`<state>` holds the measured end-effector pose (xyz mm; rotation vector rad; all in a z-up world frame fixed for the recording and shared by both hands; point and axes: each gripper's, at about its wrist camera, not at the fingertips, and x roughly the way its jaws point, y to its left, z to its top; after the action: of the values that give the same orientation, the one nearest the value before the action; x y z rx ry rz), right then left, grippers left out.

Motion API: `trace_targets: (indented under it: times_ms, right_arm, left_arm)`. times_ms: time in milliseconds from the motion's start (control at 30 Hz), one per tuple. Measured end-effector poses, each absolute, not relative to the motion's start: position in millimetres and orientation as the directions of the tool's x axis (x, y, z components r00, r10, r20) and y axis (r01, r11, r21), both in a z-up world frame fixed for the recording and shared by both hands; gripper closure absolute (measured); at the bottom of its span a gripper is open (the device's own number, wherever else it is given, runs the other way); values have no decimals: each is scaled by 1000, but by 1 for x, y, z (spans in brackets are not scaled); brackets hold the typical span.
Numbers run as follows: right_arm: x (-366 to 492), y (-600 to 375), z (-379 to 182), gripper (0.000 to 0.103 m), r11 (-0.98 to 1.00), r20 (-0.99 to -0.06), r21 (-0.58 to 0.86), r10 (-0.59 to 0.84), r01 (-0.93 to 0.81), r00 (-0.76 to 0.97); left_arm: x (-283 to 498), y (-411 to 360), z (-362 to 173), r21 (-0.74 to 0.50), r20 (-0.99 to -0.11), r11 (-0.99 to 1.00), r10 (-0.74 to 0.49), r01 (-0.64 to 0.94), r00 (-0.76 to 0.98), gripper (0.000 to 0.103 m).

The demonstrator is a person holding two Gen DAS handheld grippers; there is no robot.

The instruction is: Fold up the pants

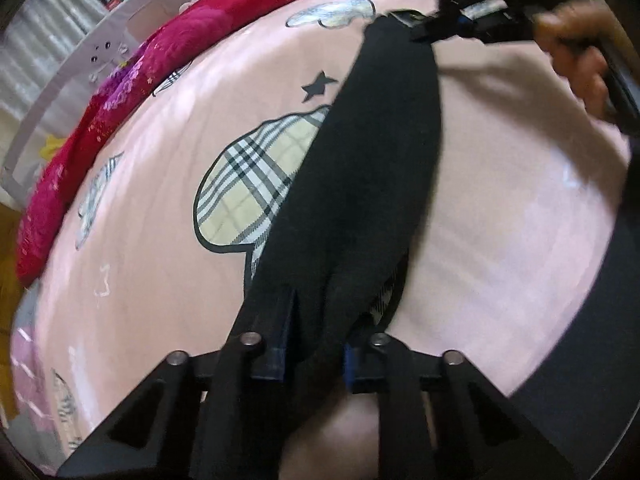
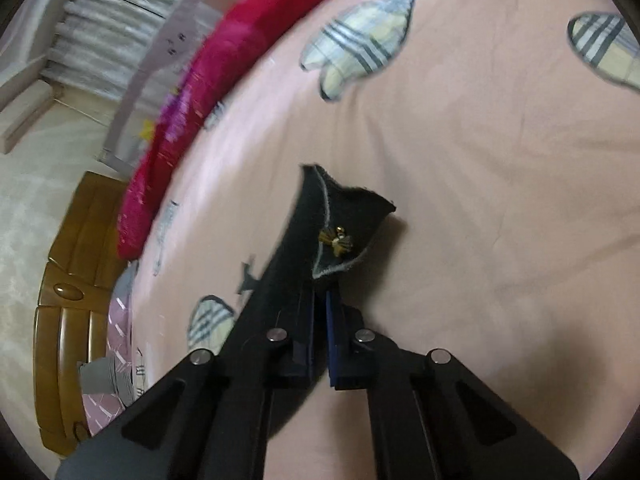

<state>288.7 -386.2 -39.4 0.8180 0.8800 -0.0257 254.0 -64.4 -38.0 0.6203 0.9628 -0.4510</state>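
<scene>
The black pants (image 1: 372, 168) hang stretched in the air above a pink bedsheet (image 1: 500, 220). My left gripper (image 1: 316, 320) is shut on one end of them, with cloth bunched between its fingers. The right gripper (image 1: 452, 20) shows at the top of the left wrist view, held by a hand (image 1: 576, 44) and shut on the far end. In the right wrist view my right gripper (image 2: 320, 296) is shut on a pants corner (image 2: 340, 220) that bears a small gold ornament (image 2: 336, 242).
A red floral blanket (image 1: 132, 92) lies along the bed's left edge, with a white rail (image 1: 60, 72) beyond it. A wooden bed frame (image 2: 68, 312) and pale floor (image 2: 24, 216) show at left. Plaid shapes (image 2: 360, 40) are printed on the sheet.
</scene>
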Motion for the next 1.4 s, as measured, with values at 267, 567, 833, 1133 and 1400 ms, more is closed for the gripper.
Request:
trace_targets:
  times_ms: [267, 567, 833, 1133, 1400]
  right_arm:
    - [214, -377, 17, 98, 728, -636, 629, 281, 272, 719]
    - [93, -368, 29, 98, 732, -664, 595, 216, 331, 716]
    - [27, -353, 10, 98, 736, -706, 540, 132, 408, 696]
    - [5, -352, -12, 98, 731, -755, 490, 82, 476, 651]
    - [-6, -352, -21, 98, 737, -787, 445, 50, 510, 615]
  left_arm:
    - [202, -45, 17, 159, -817, 782, -239, 603, 524, 91]
    - [113, -46, 18, 112, -810, 748, -313, 654, 496, 91]
    - [82, -45, -1, 82, -827, 763, -307, 641, 471, 91]
    - [72, -44, -13, 66, -836, 789, -290, 611, 465, 90]
    - [62, -45, -22, 60, -848, 806, -271, 589, 456, 87]
